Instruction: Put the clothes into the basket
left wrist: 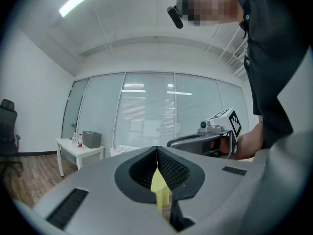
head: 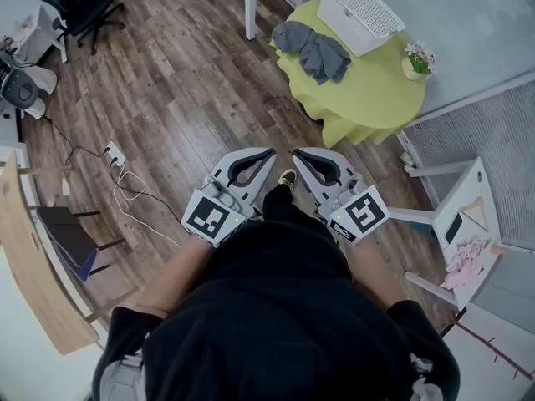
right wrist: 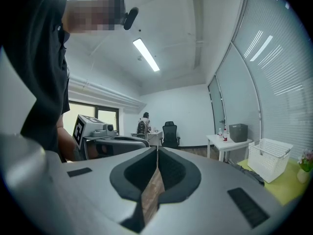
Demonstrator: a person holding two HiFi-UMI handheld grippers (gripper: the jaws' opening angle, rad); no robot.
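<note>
two grippers are held side by side over the wooden floor (head: 167, 82). the left gripper (head: 267, 153) is clenched, its jaws pressed together with nothing between them. the right gripper (head: 298, 153) is clenched and empty in the same way. two marker cubes are counted, one on each gripper (head: 211, 219) (head: 361, 213). each shows a black-and-white square pattern, and that pattern is the only print that can be made out.

well ahead of the grippers one round table (head: 372, 103) is seen, draped in a yellow-green cloth. one heap of grey clothes (head: 313, 50) lies on its left part, partly over the edge. how many garments make up the heap cannot be told. one white perforated basket (head: 361, 11) stands on the same table, just beside the clothes and to their right. one small flower pot (head: 416, 60) is set near the table's right edge.

one black office chair (head: 79, 2) stands at the far left. one white power strip (head: 114, 154) lies on the floor with cables trailing from it. on a white stand (head: 468, 203) at the right, pink items (head: 468, 261) are piled, too small to be counted.

in the left gripper view one white side table (left wrist: 66, 148) is shown, with one grey box (left wrist: 91, 139) and two small bottles (left wrist: 77, 140) on it. their labels are too small to be read.
</note>
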